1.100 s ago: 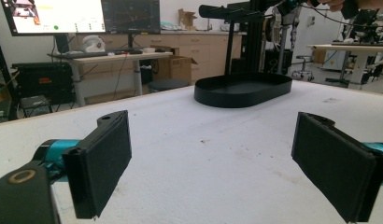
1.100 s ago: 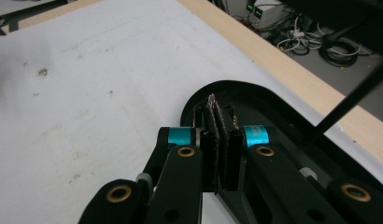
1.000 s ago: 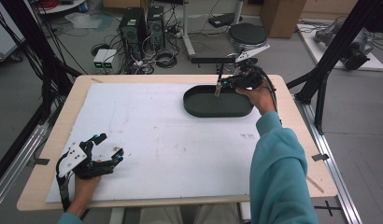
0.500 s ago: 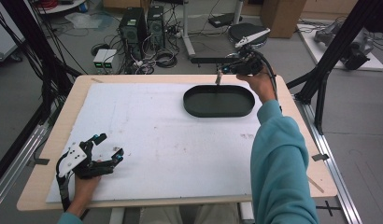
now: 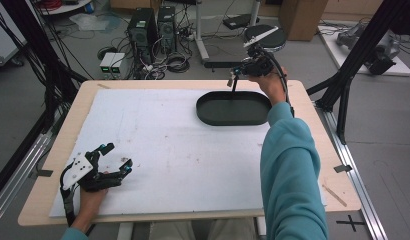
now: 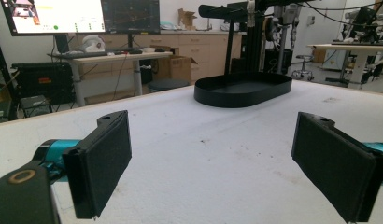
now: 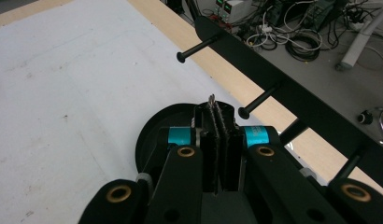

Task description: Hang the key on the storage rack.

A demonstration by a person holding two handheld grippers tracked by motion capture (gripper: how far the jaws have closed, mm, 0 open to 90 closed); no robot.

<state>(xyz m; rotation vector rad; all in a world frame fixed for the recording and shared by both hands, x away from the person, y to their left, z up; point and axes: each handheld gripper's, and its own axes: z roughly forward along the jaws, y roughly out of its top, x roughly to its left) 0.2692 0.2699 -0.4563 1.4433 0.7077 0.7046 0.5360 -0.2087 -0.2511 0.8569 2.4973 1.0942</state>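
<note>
Our right tongs (image 7: 216, 112) are pressed together on a thin, flat grey thing (image 7: 212, 103) whose edge just peeks above the pads, too small for us to name, and we hold them raised over the far rim of the black oval tray (image 5: 233, 111), close to a black rack with pegs (image 7: 273, 88) at the table's far edge. Our left tongs (image 5: 115, 157) rest well apart from all this on the white mat (image 5: 163, 150) at the near left of the table (image 5: 313, 125), their pads (image 6: 103, 163) spread wide with nothing between them.
</note>
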